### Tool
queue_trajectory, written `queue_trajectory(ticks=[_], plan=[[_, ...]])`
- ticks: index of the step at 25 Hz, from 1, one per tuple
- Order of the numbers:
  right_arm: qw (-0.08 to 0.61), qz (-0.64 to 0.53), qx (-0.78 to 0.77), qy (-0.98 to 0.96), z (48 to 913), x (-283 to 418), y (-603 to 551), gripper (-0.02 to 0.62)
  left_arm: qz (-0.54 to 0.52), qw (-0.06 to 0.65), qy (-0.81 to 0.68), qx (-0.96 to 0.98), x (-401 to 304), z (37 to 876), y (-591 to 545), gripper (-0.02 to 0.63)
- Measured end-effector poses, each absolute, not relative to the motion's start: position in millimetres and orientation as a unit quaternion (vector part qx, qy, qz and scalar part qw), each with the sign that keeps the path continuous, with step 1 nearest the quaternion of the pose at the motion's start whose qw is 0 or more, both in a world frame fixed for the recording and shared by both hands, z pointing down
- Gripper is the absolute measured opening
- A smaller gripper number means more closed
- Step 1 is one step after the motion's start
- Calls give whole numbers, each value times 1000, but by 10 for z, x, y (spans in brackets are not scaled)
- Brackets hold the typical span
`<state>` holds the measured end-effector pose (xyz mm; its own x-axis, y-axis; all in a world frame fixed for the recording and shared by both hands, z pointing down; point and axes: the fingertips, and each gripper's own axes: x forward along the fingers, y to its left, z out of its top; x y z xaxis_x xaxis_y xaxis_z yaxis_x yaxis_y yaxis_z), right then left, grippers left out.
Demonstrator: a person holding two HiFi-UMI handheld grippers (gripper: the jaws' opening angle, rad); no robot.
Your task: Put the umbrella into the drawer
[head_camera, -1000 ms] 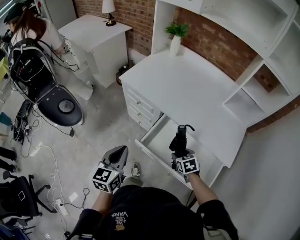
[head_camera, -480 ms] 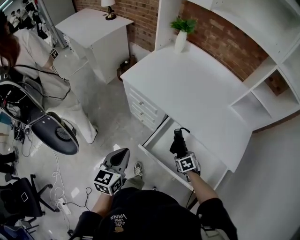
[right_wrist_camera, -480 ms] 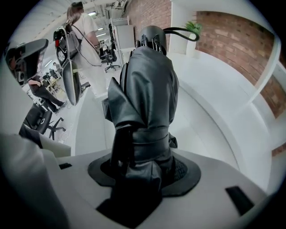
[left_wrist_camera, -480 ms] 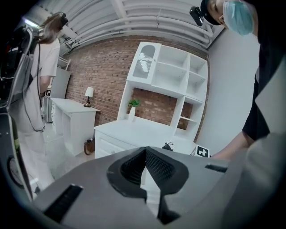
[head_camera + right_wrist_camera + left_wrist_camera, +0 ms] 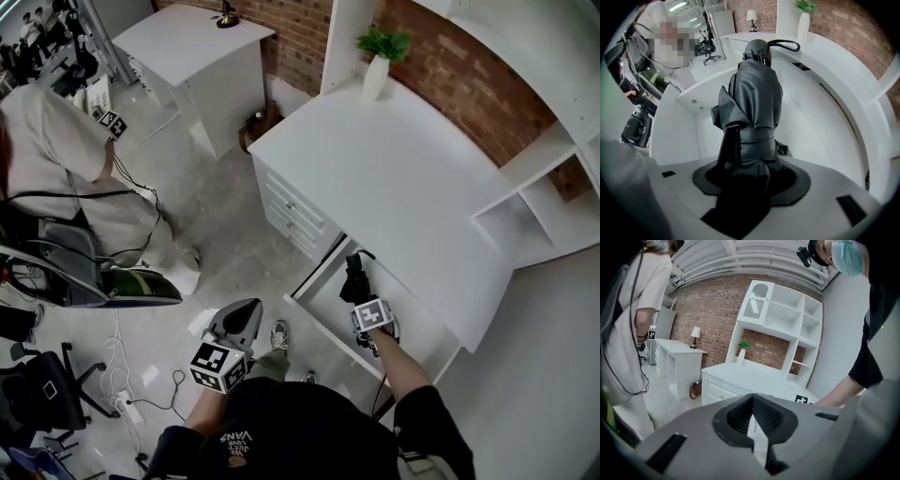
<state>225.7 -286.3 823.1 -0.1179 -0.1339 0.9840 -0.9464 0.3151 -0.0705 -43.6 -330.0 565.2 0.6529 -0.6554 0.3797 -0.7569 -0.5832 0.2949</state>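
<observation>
Head view: right gripper [image 5: 357, 296] clamps the folded black umbrella [image 5: 354, 274] over the open drawer [image 5: 326, 292]; left gripper [image 5: 244, 311], at its eight o'clock, closed and empty; next judged: lower, release.

The umbrella [image 5: 754, 93] is coloured black, the table [image 5: 403, 178] and drawer [image 5: 324, 283] white. Red bricks are seen on the wall [image 5: 469, 70].

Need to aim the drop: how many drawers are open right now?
1. The drawer under the near edge of the desktop, where the right tool holds the umbrella. The small drawers to its left look shut; none seems hidden.
</observation>
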Motion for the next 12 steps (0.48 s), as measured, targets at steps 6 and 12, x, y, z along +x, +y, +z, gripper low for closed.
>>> queue_trajectory(ticks=[6, 12], plan=[[517, 414, 441, -606, 8388, 2403, -2975, 242, 117, 227, -403, 879, -500, 5741, -3403, 6], [522, 424, 445, -592, 8471, 2416, -3098, 242, 114, 225, -400, 881, -495, 5731, -3579, 6]])
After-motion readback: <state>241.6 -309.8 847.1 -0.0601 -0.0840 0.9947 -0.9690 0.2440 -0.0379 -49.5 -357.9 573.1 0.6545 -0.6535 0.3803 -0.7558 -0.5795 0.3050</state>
